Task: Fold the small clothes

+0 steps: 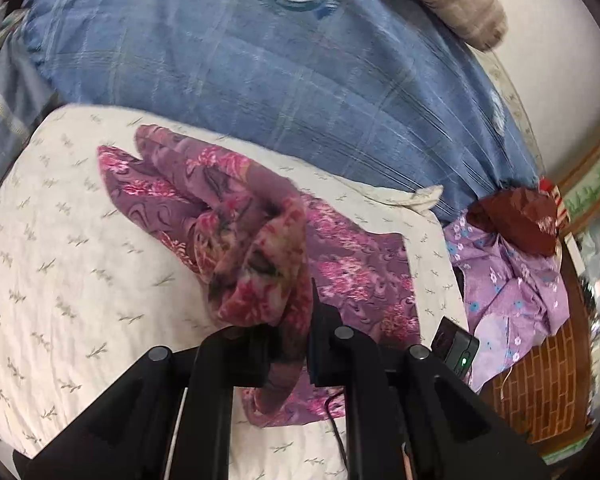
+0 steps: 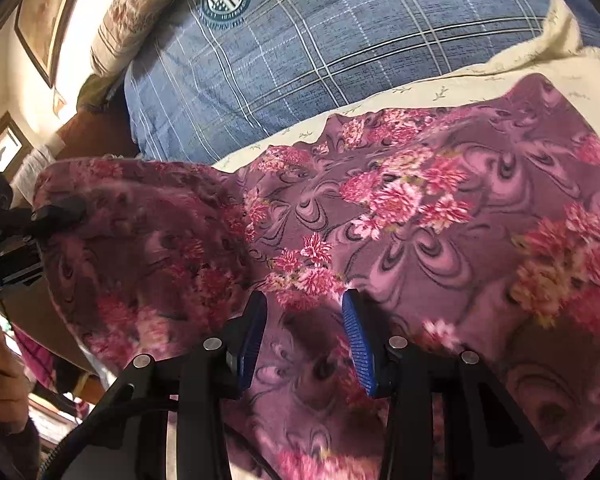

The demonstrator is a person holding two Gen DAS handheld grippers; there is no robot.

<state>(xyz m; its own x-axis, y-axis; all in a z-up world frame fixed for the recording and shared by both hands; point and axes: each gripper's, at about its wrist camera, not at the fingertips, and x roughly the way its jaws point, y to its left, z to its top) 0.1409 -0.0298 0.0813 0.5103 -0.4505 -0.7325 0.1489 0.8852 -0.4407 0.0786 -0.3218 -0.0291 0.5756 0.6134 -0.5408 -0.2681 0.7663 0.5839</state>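
A purple garment with pink flowers (image 1: 260,220) lies on the cream sheet (image 1: 60,240). My left gripper (image 1: 288,344) is shut on a bunched fold of this floral garment and lifts it off the sheet. In the right wrist view the same garment (image 2: 420,208) spreads wide, with its left part raised by the left gripper (image 2: 56,212). My right gripper (image 2: 304,328) hovers just over the cloth, its blue pads (image 2: 358,344) apart with nothing between them.
A blue plaid blanket (image 1: 280,80) lies behind the sheet, with a beige pillow (image 1: 452,0) at the far edge. A lilac flowered cloth (image 1: 508,280) and a dark red cloth (image 1: 520,216) lie at the right. A small black device (image 1: 456,346) sits near the sheet's edge.
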